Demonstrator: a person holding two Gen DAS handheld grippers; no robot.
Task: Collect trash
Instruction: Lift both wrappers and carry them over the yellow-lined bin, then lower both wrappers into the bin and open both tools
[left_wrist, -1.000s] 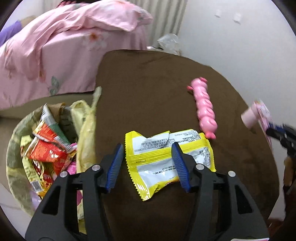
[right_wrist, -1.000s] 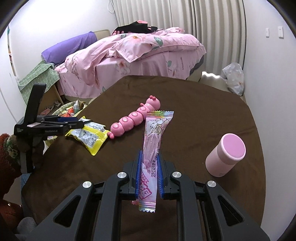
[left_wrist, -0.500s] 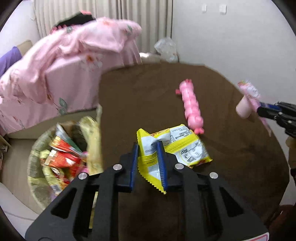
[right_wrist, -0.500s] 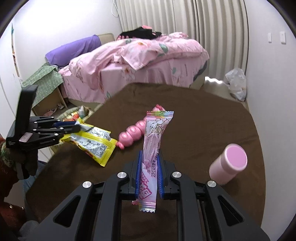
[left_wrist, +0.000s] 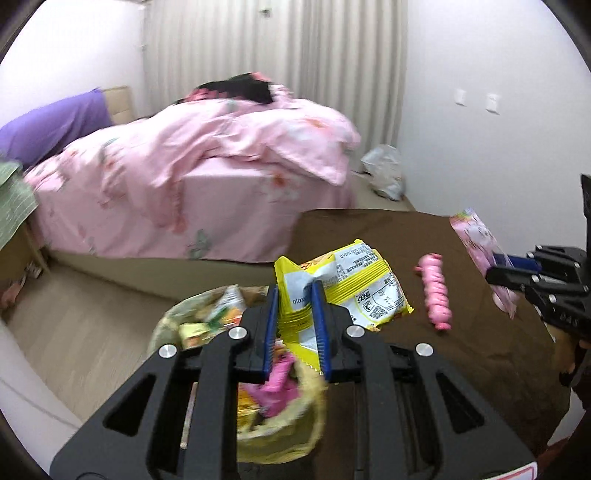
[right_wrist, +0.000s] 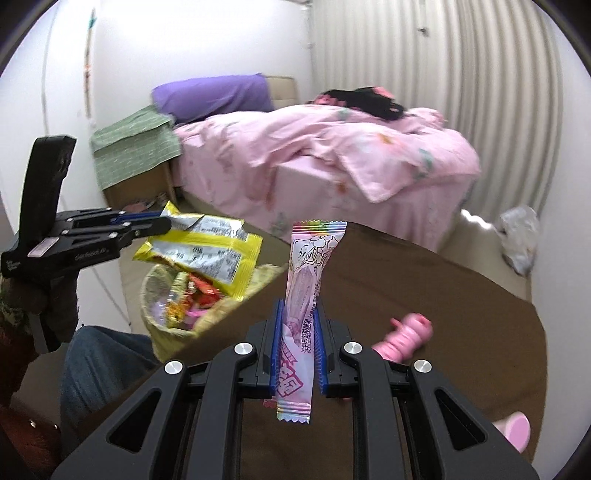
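My left gripper (left_wrist: 295, 325) is shut on a yellow snack wrapper (left_wrist: 354, 284) and holds it in the air above the trash bin (left_wrist: 280, 439), a yellow-lined bin full of wrappers beside the table. In the right wrist view the left gripper (right_wrist: 147, 223) holds the yellow wrapper (right_wrist: 207, 254) over the bin (right_wrist: 166, 328). My right gripper (right_wrist: 298, 350) is shut on a long pink candy wrapper (right_wrist: 306, 291), held upright above the brown table (right_wrist: 443, 295). It also shows in the left wrist view (left_wrist: 480, 243).
A pink caterpillar toy (left_wrist: 436, 291) lies on the brown table (left_wrist: 480, 362). A pink cup (right_wrist: 515, 432) stands at the table's right. A pink bed (left_wrist: 192, 177) is behind, a white plastic bag (left_wrist: 384, 173) lies on the floor by the wall.
My left gripper closed on the yellow wrapper, lifted it off the table and carried it left over the bin. My right gripper moved left with the pink wrapper still in it.
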